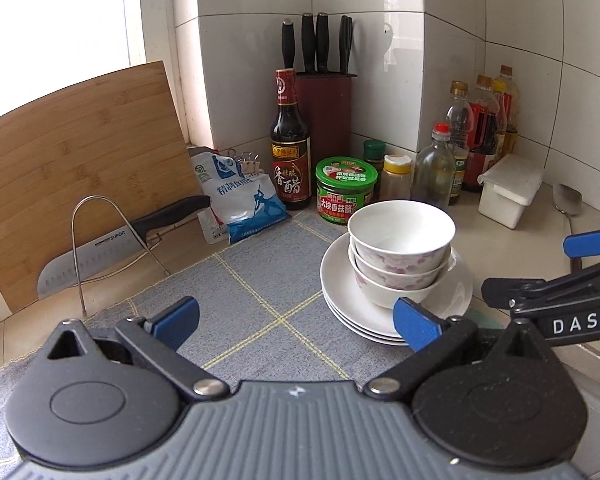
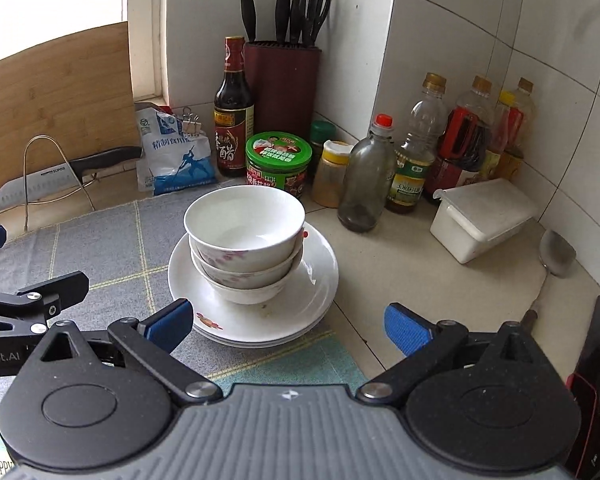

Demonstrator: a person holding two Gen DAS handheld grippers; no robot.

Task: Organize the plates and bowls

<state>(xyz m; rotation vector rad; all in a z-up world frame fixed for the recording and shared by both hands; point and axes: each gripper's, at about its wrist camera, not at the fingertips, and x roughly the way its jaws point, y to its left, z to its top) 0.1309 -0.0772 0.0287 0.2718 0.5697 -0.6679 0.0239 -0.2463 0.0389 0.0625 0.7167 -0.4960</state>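
Observation:
Three white bowls with pink flower prints [image 1: 400, 246] [image 2: 246, 240] are nested upright on a stack of white plates [image 1: 344, 292] [image 2: 316, 292] at the right edge of a grey checked mat [image 1: 260, 280] [image 2: 100, 256]. My left gripper [image 1: 296, 320] is open and empty, low over the mat, just left of and in front of the stack. My right gripper [image 2: 288, 326] is open and empty, close in front of the plates. The right gripper's arm shows at the right of the left wrist view [image 1: 556, 300].
Behind the stack stand a green-lidded jar [image 2: 278, 160], a vinegar bottle [image 2: 232, 112], a knife block [image 2: 284, 80], several oil and sauce bottles [image 2: 416, 152] and a white lidded box [image 2: 480, 216]. A cutting board [image 1: 72, 168], a knife [image 1: 112, 248] and a wire rack stand left. A ladle [image 2: 556, 256] lies right.

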